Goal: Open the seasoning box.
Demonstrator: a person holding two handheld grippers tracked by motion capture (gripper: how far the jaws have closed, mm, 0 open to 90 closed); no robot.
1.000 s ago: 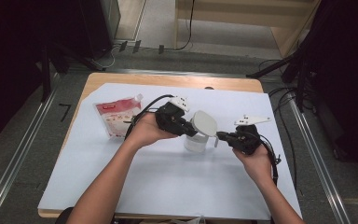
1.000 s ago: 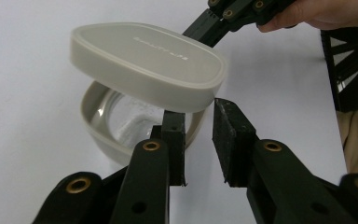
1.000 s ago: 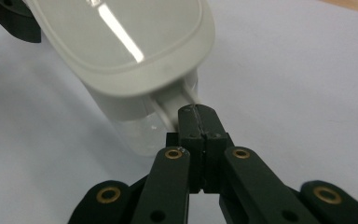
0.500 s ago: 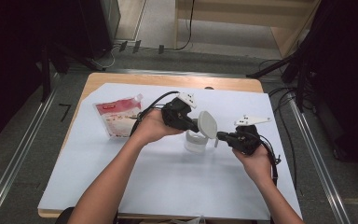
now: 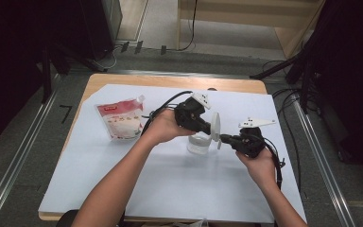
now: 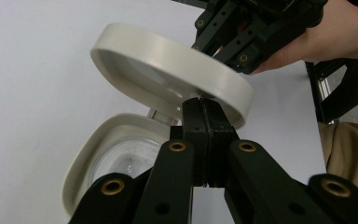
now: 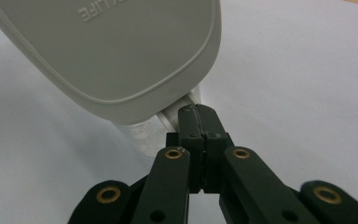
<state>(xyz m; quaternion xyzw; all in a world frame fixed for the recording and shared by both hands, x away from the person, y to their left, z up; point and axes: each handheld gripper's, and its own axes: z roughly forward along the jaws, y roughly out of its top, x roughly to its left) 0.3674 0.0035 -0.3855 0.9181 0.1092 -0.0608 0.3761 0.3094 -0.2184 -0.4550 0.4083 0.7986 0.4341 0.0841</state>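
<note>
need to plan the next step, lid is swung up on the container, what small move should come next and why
Probably ease the lid a little further back with the left gripper, shut on its rim. It stands tilted over the open container, still partly shading the mouth, while the right gripper steadies the container's edge near the hinge. The pouch lies unopened beside them.

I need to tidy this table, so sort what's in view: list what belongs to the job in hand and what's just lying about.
In the job:
- container, open on the table
- lid, raised on edge
- left gripper
- right gripper

Lying about:
- red-and-white pouch, left of the work
</note>
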